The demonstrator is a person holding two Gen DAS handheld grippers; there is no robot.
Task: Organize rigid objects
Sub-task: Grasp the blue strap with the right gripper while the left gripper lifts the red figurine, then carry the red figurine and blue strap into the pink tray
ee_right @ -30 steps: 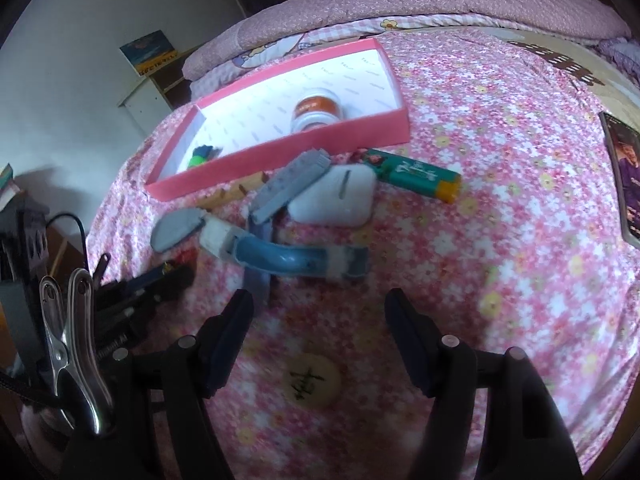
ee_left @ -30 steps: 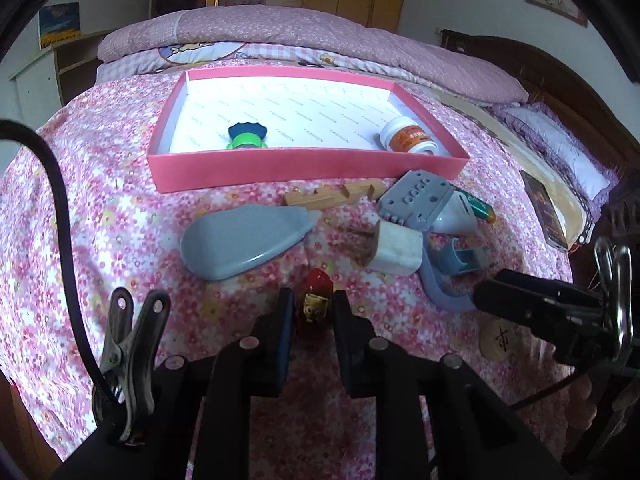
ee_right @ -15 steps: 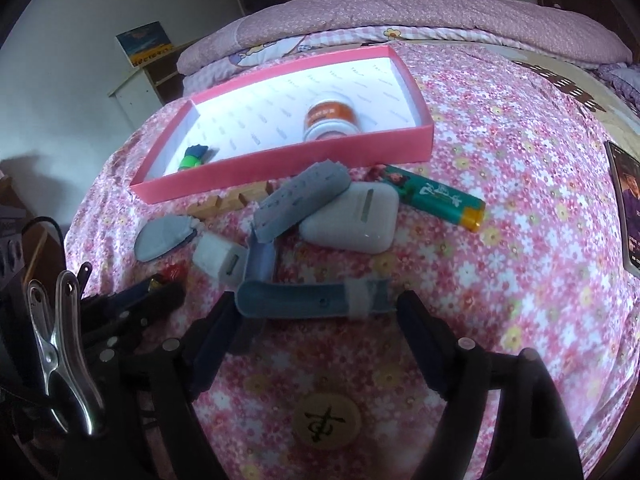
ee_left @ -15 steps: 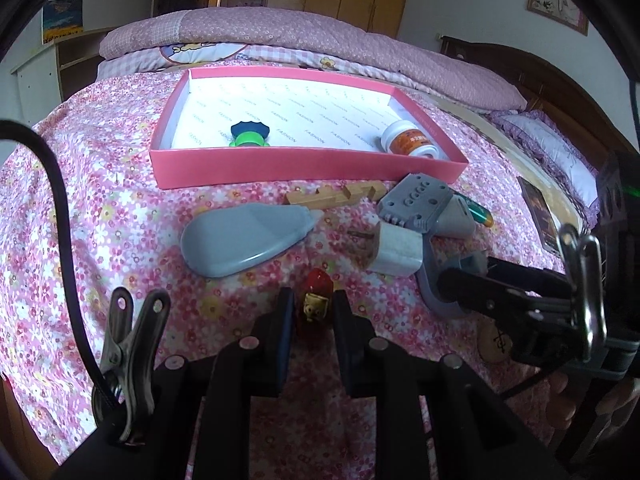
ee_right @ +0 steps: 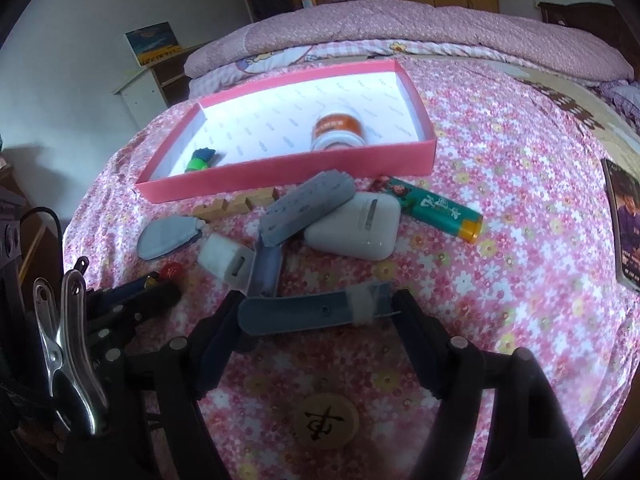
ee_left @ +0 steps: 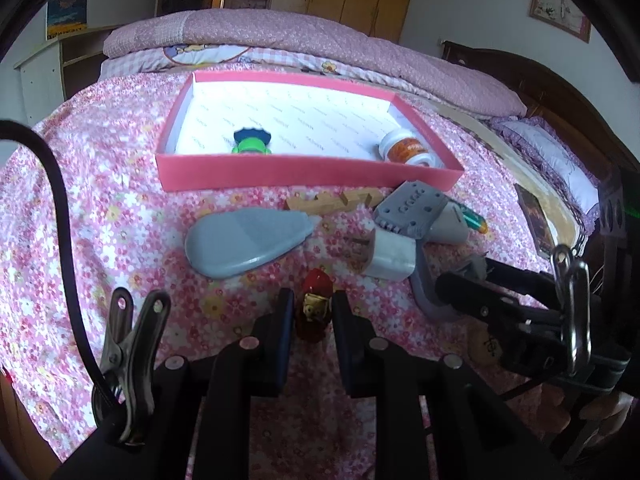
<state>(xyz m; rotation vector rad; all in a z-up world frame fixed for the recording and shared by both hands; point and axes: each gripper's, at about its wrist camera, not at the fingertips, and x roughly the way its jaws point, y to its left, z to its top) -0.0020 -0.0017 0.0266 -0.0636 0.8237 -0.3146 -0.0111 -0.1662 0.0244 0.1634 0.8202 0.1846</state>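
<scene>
left wrist view shows my left tongs [ee_left: 312,312] pinching a small red toy [ee_left: 316,314], pads tight on both sides, low over the flowered bedspread [ee_left: 100,208]. right wrist view has my right tongs [ee_right: 316,320] straddling a blue strap [ee_right: 304,312] that lies crosswise between the pads; the jaws are closing on it, the left pad at its rounded end, the right pad just beside the white band, and i cannot tell that they press yet.

the pink box [ee_left: 308,170] sits beyond the pile, holding only a green toy [ee_left: 252,142] and an orange jar [ee_left: 406,150]. outside it, near its front wall, lie a grey pad [ee_left: 248,240], a wooden piece [ee_left: 328,202], a grey block [ee_right: 308,208], a white case [ee_right: 356,224], a white plug [ee_right: 226,260], a lighter [ee_right: 432,210], and a wooden disc [ee_right: 326,420] under my right tongs.

i judge this the pick-up step, both tongs at once, with most of the sorting left. next i need the right grip to finish closing, since the strap is long and may swing or catch the plug it touches. then both lift clear and carry forward over the box wall to bare floor.
</scene>
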